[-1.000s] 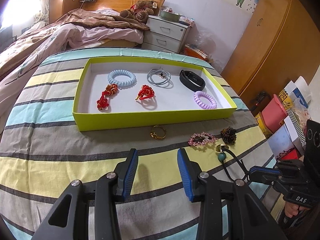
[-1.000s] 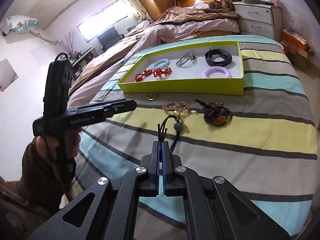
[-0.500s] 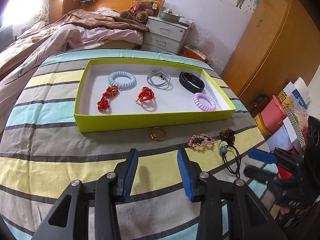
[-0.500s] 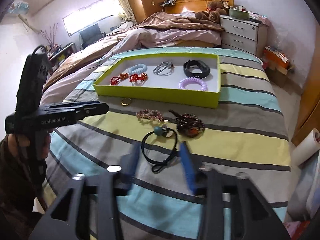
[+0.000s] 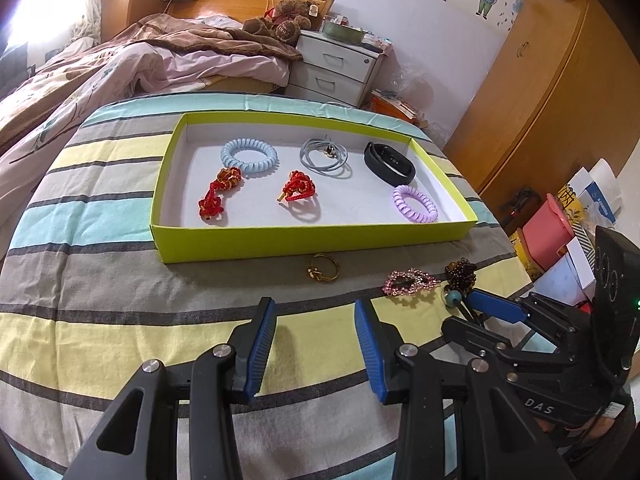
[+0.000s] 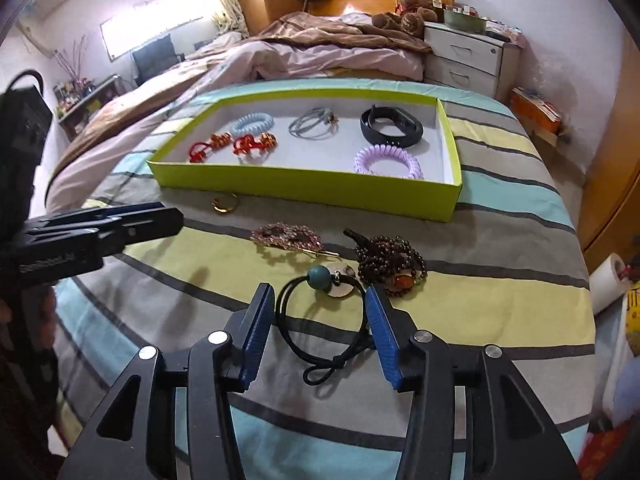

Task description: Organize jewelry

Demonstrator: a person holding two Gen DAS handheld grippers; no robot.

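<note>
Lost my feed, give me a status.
Both tools open: left tool empty, right tool just opened, straddling black cord necklace on the bedspread. Green tray ahead; nothing blocking.

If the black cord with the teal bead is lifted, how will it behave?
The cord is probably floppy: it lies in a loose, uneven loop. The teal bead and disc would likely hang lowest and swing. It looks light, and being thin it may slip between the pads.

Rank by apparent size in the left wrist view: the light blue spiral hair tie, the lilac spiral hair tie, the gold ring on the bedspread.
1. Light blue spiral hair tie
2. Lilac spiral hair tie
3. Gold ring, smallest although nearest the camera.
</note>
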